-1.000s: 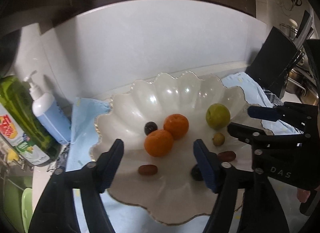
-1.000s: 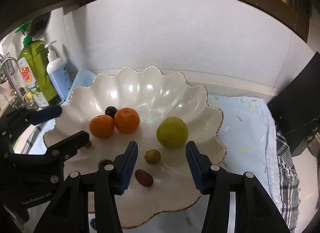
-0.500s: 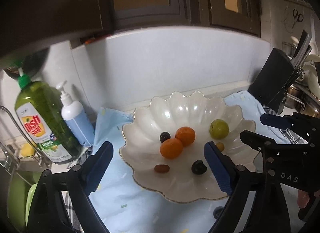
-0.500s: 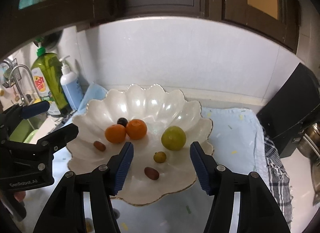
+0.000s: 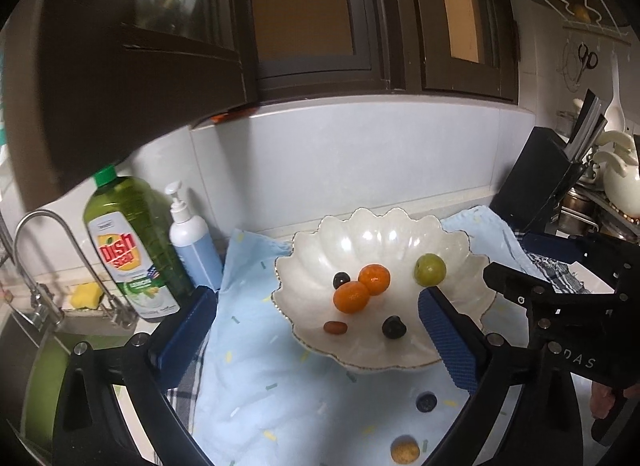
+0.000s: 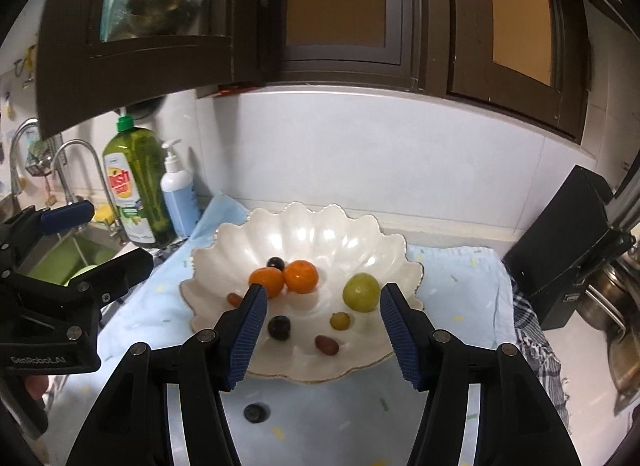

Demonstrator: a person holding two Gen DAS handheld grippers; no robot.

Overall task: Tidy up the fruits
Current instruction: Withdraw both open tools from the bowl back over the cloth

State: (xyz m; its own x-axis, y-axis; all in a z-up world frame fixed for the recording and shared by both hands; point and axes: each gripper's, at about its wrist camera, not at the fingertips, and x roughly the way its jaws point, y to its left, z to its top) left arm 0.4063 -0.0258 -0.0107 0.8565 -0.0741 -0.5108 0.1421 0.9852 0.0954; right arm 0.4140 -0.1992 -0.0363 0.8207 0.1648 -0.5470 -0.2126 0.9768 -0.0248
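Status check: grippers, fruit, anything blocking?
Left gripper opening, empty; right gripper open, empty. Bowl holds most fruit. Dark berry and yellow fruit loose on cloth. Nothing blocking.

The bare front part of the white bowl [image 6: 372, 362] lies open to a reach from above, while the dish soap bottle [image 5: 132, 250] and pump bottle [image 5: 192, 242] crowd its left side, the black knife block [image 6: 568, 242] its right, and dark cabinets [image 6: 340, 13] overhang behind.

Both grippers have drawn back from the bowl [image 5: 460, 242], left gripper [image 5: 316, 330] fingers opening empty.
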